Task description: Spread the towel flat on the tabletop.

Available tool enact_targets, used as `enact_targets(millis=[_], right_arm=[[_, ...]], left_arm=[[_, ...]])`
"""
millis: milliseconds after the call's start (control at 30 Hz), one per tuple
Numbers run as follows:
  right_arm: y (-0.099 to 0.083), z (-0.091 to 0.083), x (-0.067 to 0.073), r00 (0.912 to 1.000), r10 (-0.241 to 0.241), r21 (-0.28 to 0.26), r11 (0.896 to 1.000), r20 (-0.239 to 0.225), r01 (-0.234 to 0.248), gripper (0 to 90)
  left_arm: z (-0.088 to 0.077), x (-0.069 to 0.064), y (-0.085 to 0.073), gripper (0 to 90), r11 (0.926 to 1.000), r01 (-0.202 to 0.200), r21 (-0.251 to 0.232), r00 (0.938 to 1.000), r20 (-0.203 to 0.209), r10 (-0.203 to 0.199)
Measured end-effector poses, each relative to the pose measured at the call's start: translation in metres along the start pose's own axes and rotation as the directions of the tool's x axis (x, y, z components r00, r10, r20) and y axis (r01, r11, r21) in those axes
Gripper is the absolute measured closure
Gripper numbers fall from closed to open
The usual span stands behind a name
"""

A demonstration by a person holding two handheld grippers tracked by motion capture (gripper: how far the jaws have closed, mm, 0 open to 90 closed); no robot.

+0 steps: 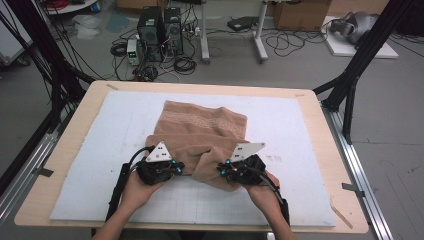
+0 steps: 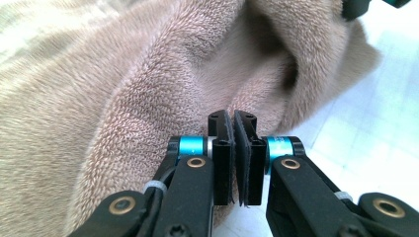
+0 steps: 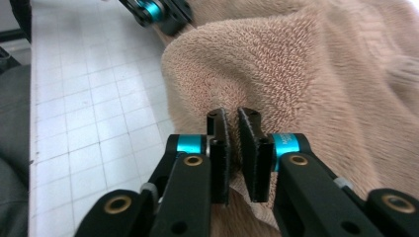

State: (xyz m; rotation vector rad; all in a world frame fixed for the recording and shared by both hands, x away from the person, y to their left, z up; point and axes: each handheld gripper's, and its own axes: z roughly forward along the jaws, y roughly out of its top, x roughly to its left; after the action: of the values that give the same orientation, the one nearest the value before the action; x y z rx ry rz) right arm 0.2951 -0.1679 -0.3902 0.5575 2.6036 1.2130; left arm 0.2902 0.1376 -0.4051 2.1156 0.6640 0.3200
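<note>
Your left gripper (image 1: 176,167) has its jaws pressed together on the near edge of the tan towel (image 1: 200,135), which lies rumpled at the middle of the white mat (image 1: 90,150). Your right gripper (image 1: 223,169), at three o'clock from the left, pinches the towel's hem too.

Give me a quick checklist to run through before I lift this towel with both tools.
1. Left tool shut on the near edge of the tan terry-cloth towel: cannot tell; jaws nearly together, cloth between them not clearly seen.
2. Right tool shut on the towel's edge: ok, a flap of cloth sits between its pads.
3. Towel flat: not ok, the near part is bunched between the tools.
4. Towel lies wholly on the white gridded foam mat: ok.
5. Nothing else lying on the towel: ok.
</note>
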Motion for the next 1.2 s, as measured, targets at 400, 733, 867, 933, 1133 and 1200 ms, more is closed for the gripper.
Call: enact_targets(millis=[400,733,867,933,1133,1200], right_arm=[[0.008,-0.048,-0.02,0.9977,0.01,-0.054,0.999,0.068,-0.007,84.8],[0.018,-0.064,-0.033,0.9945,-0.003,-0.041,0.999,0.105,0.007,85.1],[0.013,-0.05,-0.041,0.9937,0.006,0.017,1.0,0.111,-0.008,85.0],[0.006,-0.039,-0.047,0.9929,0.013,0.055,0.998,0.118,-0.019,84.9],[-0.011,-0.018,-0.066,0.9911,0.086,0.094,0.991,0.102,-0.096,80.8],[-0.012,-0.02,-0.068,0.9894,0.103,0.077,0.991,0.102,-0.112,74.0]], left_arm=[[-0.047,0.009,0.025,86.4,0.9934,-0.013,-0.114,0.999,-0.044,0.008],[-0.072,0.02,0.034,86.6,0.991,-0.025,-0.131,0.9982,-0.058,0.018],[-0.051,0.026,0.029,86.4,0.9971,-0.004,-0.076,0.9985,-0.054,0.0],[-0.036,0.031,0.028,85.9,0.9981,0.012,-0.06,0.9982,-0.057,-0.016],[-0.026,0.033,0.031,71.3,0.9984,0.03,-0.048,0.9986,-0.043,-0.032],[-0.033,0.03,0.031,65.0,0.9985,0.018,-0.052,0.9984,-0.052,-0.021]])
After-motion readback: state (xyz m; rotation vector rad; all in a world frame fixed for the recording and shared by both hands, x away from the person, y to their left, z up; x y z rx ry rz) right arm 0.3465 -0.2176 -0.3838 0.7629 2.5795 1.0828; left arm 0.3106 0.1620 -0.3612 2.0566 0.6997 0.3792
